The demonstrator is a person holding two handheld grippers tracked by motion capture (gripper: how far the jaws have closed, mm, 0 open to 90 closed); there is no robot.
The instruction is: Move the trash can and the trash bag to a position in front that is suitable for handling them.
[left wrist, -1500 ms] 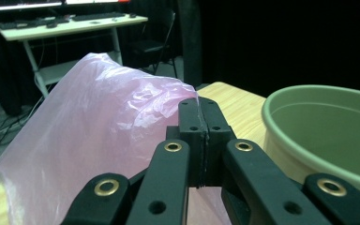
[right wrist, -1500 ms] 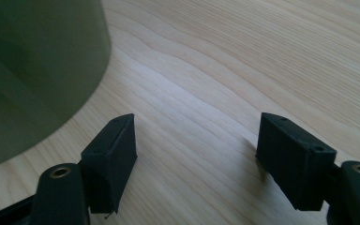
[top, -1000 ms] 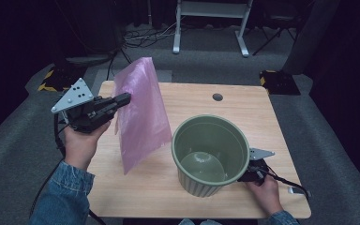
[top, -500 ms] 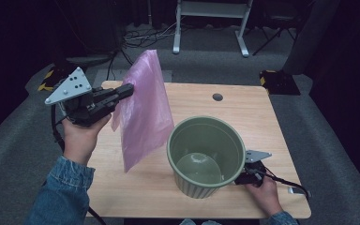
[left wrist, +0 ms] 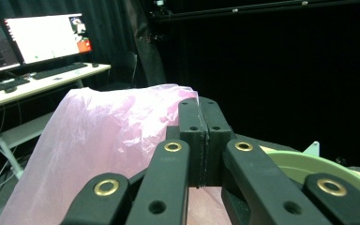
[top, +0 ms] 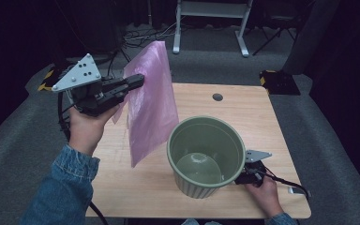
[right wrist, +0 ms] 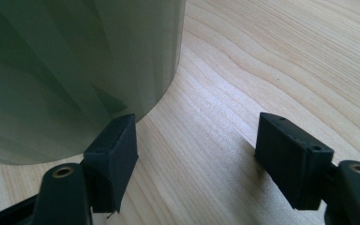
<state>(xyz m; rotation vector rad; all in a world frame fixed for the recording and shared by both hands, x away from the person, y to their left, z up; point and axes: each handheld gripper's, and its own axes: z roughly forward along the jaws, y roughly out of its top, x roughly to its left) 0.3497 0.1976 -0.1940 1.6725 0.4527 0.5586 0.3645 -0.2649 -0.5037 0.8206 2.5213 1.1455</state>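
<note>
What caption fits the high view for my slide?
Left gripper lifts a pink plastic bag beside a green bin on the table.

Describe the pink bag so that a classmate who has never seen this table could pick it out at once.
Start at the wooden table and find the big green bin standing near its front edge. Just left of the bin, a thin sheet of plastic hangs down over the tabletop, pinched near its top edge by the left gripper, held up above the table. That pink bag is the one soft, see-through pink thing there.
</note>
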